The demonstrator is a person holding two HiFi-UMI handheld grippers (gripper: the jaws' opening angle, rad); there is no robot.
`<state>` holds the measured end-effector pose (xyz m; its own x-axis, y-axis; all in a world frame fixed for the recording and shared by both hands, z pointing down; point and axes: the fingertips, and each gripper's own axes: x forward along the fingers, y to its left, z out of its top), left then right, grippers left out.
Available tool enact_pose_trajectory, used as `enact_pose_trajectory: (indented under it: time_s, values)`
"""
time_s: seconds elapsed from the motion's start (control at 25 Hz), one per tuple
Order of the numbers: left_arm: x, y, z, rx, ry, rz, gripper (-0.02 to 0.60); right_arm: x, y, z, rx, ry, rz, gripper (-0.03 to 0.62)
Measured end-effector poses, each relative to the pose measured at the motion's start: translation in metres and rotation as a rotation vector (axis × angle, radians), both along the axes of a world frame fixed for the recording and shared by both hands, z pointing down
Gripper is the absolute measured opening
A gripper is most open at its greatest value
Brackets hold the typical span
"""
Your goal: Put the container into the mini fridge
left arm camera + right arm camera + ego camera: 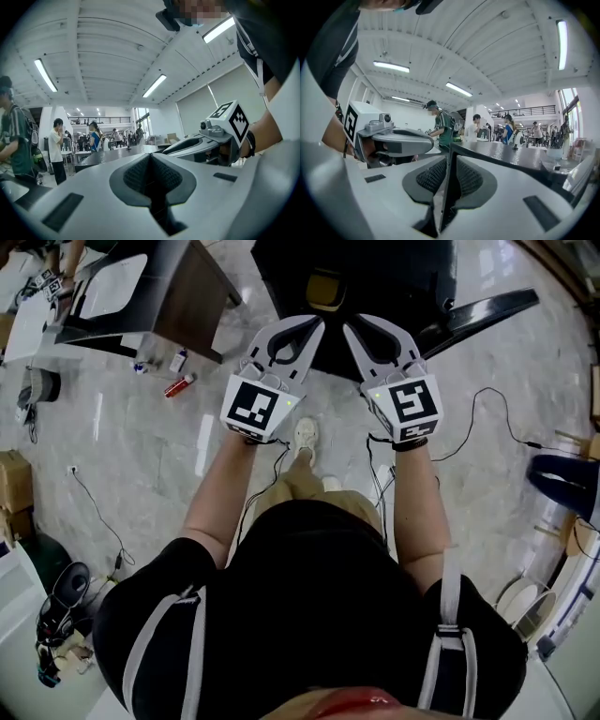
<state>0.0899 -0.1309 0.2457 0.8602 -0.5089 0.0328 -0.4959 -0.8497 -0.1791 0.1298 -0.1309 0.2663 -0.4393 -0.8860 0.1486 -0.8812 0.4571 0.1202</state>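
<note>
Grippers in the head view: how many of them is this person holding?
2. The left gripper is at that view's left, the right gripper just beside it at the right; both are shut, empty, held out over the floor.

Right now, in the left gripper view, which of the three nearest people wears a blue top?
The rightmost one, the person in blue, beside the person in white; the person in green stripes is at the left edge.

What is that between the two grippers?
Nothing joins them. In the head view, the gap between the left gripper and right gripper shows the person's shoe on the floor below.
</note>
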Motion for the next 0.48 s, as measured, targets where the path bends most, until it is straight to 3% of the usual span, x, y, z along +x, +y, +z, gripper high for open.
enact_pose_trajectory:
  time_s: [0.16, 0.48]
  values:
    - [0.015, 0.049, -0.017, 0.009, 0.04, -0.019, 0.025, 0.01, 0.053, -0.029, 0.076, -0.043, 0.011, 0.08]
    - [0.02, 0.151, -0.042, 0.02, 0.044, -0.036, 0.025, 0.014, 0.162, -0.068, 0.171, -0.103, -0.005, 0.08]
